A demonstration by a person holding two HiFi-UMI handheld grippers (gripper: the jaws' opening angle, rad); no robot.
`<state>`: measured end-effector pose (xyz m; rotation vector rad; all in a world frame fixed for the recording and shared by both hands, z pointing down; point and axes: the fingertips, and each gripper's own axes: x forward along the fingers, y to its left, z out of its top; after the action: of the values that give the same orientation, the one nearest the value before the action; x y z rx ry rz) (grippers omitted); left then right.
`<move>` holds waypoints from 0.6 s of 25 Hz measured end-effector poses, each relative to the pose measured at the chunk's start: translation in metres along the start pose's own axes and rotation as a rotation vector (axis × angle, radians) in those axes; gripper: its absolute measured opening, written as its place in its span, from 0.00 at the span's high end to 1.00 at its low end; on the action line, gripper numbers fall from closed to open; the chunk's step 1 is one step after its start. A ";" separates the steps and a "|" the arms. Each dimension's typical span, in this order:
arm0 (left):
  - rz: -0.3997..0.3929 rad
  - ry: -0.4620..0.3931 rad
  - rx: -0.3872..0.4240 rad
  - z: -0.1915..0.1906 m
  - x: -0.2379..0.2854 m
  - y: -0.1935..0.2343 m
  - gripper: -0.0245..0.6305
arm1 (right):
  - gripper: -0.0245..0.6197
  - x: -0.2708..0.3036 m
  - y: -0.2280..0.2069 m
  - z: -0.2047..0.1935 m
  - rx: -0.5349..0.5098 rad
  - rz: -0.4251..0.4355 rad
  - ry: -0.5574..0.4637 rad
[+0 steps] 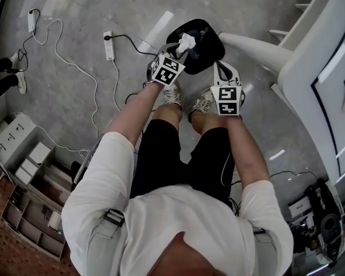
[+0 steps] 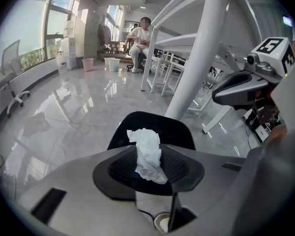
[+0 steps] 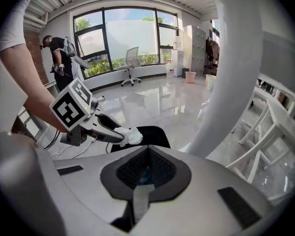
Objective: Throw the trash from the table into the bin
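— Left gripper [image 1: 181, 49] pinches the crumpled tissue [image 2: 148, 154] directly over the black bin [image 2: 174, 128]. Why there?
— So it should fall inside on release. Right gripper [image 3: 147, 168] hangs beside it, jaws pressed together, empty.

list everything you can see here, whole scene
tissue: one, white, crumpled, at the bin's edge
bin: one, black, on the floor by the feet
power strip: one, white, on the floor left of the bin
table leg: one, white, slanting right of the bin
shelf unit: one, pale grey, lower left
office chair: one, pale, by the window
other people: two, one seated, one standing
left gripper: shut on the tissue
right gripper: shut, empty
shoes: two, pale, on the floor
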<state>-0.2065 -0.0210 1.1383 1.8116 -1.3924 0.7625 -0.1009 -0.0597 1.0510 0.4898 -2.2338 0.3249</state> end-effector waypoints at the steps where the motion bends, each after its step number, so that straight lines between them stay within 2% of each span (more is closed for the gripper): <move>1: -0.002 0.012 0.015 -0.004 0.008 0.001 0.76 | 0.95 0.006 -0.003 -0.004 0.001 0.000 0.002; 6: -0.025 0.022 0.036 -0.012 0.029 0.007 0.60 | 0.95 0.024 -0.008 -0.010 0.014 0.004 0.008; 11: -0.018 -0.006 0.008 -0.002 0.014 0.013 0.59 | 0.95 0.019 -0.005 0.005 0.014 0.012 0.008; 15: 0.014 -0.067 -0.018 0.028 -0.029 0.015 0.59 | 0.95 -0.004 0.006 0.033 0.010 0.023 -0.008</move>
<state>-0.2269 -0.0311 1.1020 1.8304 -1.4522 0.6997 -0.1234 -0.0662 1.0264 0.4717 -2.2477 0.3475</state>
